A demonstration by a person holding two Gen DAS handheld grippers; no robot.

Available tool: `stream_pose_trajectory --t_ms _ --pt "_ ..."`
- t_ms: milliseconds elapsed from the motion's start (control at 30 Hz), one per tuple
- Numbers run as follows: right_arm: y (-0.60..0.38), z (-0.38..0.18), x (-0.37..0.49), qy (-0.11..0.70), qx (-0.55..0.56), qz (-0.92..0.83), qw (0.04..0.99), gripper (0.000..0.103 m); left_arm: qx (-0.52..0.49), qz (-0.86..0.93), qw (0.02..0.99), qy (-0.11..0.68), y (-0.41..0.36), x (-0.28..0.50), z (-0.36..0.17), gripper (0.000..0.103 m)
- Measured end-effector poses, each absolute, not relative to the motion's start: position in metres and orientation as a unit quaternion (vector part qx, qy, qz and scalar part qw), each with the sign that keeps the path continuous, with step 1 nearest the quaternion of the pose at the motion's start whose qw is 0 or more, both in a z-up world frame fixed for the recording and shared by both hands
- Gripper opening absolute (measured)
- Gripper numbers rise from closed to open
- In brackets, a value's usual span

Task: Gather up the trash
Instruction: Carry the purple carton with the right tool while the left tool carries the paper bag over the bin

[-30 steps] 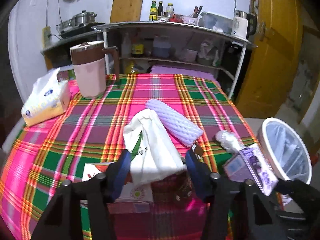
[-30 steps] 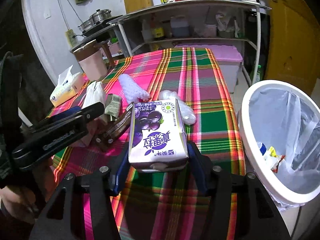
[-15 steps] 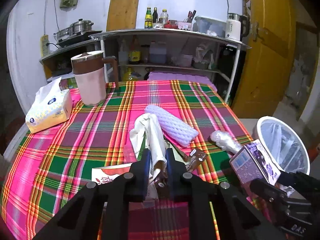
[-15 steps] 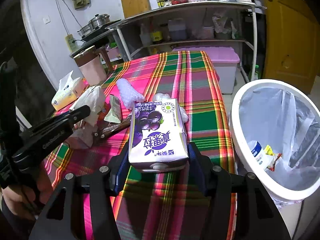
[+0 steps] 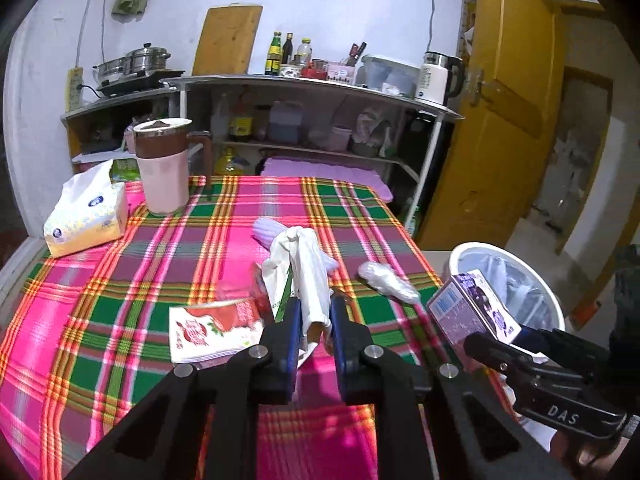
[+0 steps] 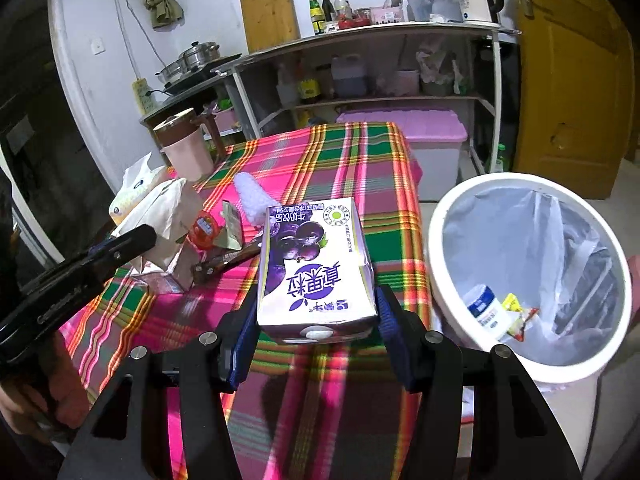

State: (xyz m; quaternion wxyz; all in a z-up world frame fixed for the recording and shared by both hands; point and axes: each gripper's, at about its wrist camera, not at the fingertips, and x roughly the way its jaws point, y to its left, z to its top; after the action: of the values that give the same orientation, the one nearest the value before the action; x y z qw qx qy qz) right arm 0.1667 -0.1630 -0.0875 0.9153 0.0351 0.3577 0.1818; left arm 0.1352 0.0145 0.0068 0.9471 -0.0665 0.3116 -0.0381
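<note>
We found the left claw (image 5: 312, 322) clamped together on the lower end of a white paper bag (image 5: 304, 272), its blue pads pinching the crumpled paper, with the bag standing up out of the grip above the plaid worktop (image 5: 120, 280). The jaws had just been closing, and the bag was between them. The right claw (image 6: 316, 320) held a purple grape milk-drink carton (image 6: 316, 256) by its two sides, jaws set wide against the carton's width, with the printed top face toward the camera. That carton sat over the worktop's edge, just beside the white trash bin (image 6: 440, 280), which stood on the floor off the worktop's right side. The bin had a clear liner, and at its bottom we saw a small white bottle with a blue label (image 6: 486, 308) and a yellow and red wrapper (image 6: 518, 316).

On the cloth lay more litter: a lilac foam fruit net (image 5: 268, 230) behind the bag, a crumpled clear plastic piece (image 5: 384, 280) to its right, and a flat red and white packet (image 5: 212, 328) to its left. From the right wrist view we also made out a small red jelly cup (image 6: 206, 228) and a brown wrapper (image 6: 224, 260) near the bag. Farther back stood a pink jug with a brown lid (image 5: 164, 168) and a tissue pack (image 5: 86, 216).
</note>
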Motion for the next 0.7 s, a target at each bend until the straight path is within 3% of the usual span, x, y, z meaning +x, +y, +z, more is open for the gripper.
stream_pose_trajectory --t_ms 700 --pt "-0.240 -0.075 0.141 0.341 0.061 0.108 0.932 0.056 -0.045 -0.125 0.936 0.326 -0.064 0.136 0.009 0.015"
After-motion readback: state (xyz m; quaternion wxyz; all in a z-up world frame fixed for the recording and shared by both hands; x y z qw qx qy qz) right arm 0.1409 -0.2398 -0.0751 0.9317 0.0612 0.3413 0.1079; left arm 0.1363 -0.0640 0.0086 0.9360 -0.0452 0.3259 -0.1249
